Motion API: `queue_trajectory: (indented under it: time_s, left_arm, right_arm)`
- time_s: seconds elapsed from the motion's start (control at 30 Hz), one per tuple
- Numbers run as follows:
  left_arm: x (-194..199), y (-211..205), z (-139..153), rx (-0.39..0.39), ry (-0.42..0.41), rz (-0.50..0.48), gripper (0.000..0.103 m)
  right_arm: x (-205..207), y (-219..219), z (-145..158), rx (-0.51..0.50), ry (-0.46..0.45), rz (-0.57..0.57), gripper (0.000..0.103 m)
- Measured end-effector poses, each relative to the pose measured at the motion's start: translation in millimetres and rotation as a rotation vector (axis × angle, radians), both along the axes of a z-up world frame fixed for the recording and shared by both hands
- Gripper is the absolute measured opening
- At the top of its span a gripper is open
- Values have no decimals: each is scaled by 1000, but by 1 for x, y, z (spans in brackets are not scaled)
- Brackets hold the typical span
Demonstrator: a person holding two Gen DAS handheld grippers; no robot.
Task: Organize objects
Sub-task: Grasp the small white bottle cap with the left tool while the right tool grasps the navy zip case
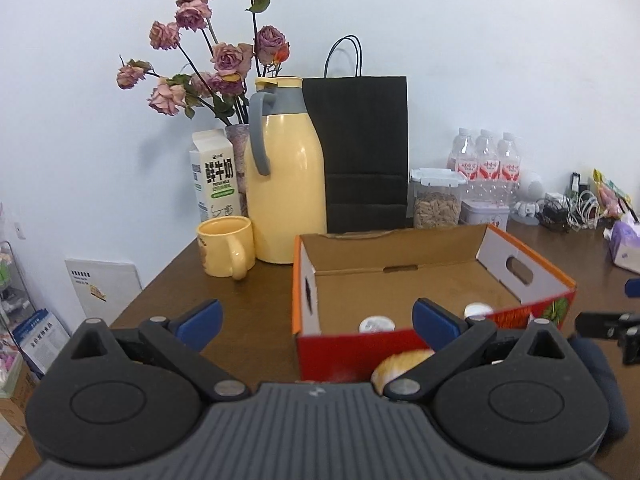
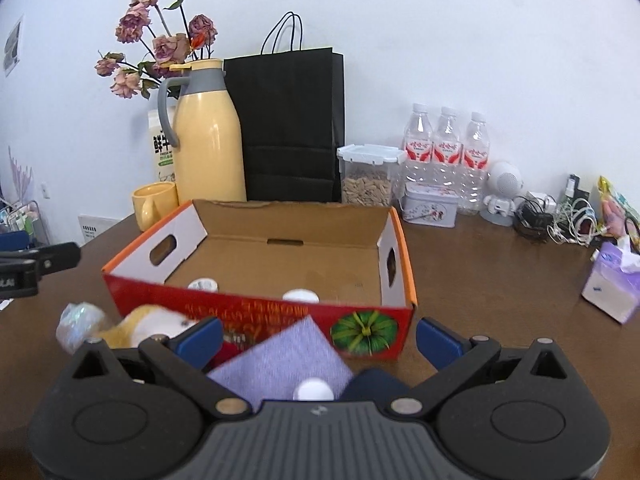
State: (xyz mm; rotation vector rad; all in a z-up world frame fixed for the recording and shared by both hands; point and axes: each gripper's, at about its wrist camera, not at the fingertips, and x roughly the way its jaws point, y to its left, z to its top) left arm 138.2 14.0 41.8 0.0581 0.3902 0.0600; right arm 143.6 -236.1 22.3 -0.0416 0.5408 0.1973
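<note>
Looking along the left gripper [image 1: 316, 320], its blue fingers [image 1: 202, 320] stand wide apart with nothing between them. The cardboard box [image 1: 400, 276] sits just ahead and to the right of the fingers, open-topped, its long axis running across the view; two white round lids [image 1: 377, 325] show on its floor. A plush toy [image 1: 400, 364] lies against the box's red near wall, low beside the right finger. Left of the box stand a yellow mug [image 1: 226, 246] and a yellow thermos [image 1: 286, 176] on the brown tabletop [image 1: 224, 292].

Looking along the right gripper [image 2: 320, 340], the fingers [image 2: 438, 344] are likewise fully apart and empty. A purple cloth [image 2: 284, 360] lies flat between them, directly below, against the box's near wall [image 2: 260, 320]; a small white cap [image 2: 314, 390] rests at its near edge. The plush toy [image 2: 156, 326] and a crinkled clear wrap [image 2: 78, 324] lie to the left. Judged from this, the right hand is nearer the cloth, the left hand nearer the toy. Behind the box, a black paper bag [image 2: 292, 120], a seed container [image 2: 368, 176], water bottles [image 2: 448, 148] and a tissue pack [image 2: 612, 284] leave limited clearance along the white wall.
</note>
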Motion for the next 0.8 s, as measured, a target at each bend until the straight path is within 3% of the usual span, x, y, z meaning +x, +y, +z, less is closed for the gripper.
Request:
queue_trajectory:
  time_s: [0.17,0.4,0.8]
  left_arm:
    - [-27,7,-6,15,-6,5,103]
    - [-48,22,-14,-25,16,40,103]
    - [-55,53,-33,-88,76,120,103]
  right_arm:
    - [-22,-8,-9,18,13,-16,103]
    - [-42,-19,-23,42,41,-41,103]
    - [-38,-25,-54,53,125,-94,103]
